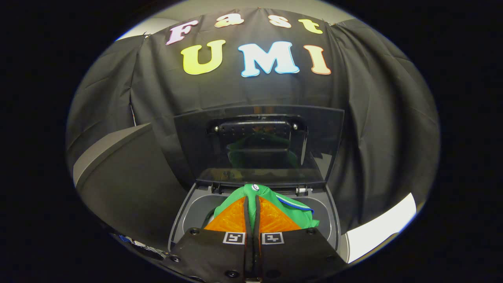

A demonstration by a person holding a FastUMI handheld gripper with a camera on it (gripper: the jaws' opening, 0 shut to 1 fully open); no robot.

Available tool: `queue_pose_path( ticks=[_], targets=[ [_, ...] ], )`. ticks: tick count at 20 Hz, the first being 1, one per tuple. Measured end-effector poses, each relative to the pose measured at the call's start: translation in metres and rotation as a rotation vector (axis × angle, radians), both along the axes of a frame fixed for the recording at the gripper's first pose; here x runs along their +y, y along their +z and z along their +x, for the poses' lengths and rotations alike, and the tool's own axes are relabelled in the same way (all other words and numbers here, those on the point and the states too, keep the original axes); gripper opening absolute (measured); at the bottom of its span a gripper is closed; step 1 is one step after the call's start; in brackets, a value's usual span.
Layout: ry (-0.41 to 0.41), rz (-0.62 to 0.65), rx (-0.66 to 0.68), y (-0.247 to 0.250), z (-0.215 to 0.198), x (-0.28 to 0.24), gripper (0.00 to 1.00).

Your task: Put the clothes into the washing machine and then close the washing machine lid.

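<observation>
Above the open washing machine (pixel 184 214), the gripper (pixel 252 196) carries a green garment (pixel 292 212), its two fingers (pixel 246 212) pressed close together with a fold of the cloth pinched between them. The garment bunches up around the fingertips and spreads out to either side of them, more of it hanging toward the right, where a white and blue trim line runs along its edge. A small white round spot sits on the cloth right at the fingertips. The cloth hangs over the mouth of the tub, whose grey inner wall shows on both sides of it; whether the lower part of the garment touches the tub cannot be told, since the gripper body hides it.

Just beyond the fingertips stands the washing machine lid (pixel 322 137), raised nearly upright on its hinges at the back edge of the opening. It is dark and see-through, and a faint green reflection of the garment shows in it. Behind the lid hangs the black cloth wall (pixel 377 118) of the booth. Left of the machine lies a dark, grey-edged panel (pixel 118 177).
</observation>
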State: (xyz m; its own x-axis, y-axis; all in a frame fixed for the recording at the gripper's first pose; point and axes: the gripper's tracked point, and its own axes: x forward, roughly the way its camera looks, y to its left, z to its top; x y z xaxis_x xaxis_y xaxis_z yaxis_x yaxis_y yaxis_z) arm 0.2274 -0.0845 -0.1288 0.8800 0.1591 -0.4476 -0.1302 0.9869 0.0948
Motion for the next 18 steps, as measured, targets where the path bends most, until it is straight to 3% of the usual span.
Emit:
queue_pose_path(
  ticks=[10, 12, 14, 17, 18],
  targets=[
    [-0.004, -0.007, 0.125, -0.048, -0.017, 0.004, 0.02],
    [0.002, -0.004, 0.143, -0.051, -0.021, 0.004, 0.07],
    [0.002, 0.016, 0.108, -0.039, -0.023, 0.005, 0.2],
    [-0.003, 0.006, 0.08, -0.028, -0.023, 0.002, 1.0],
    [-0.01, -0.005, 0.067, -0.028, -0.018, 0.001, 0.99]
  ],
)
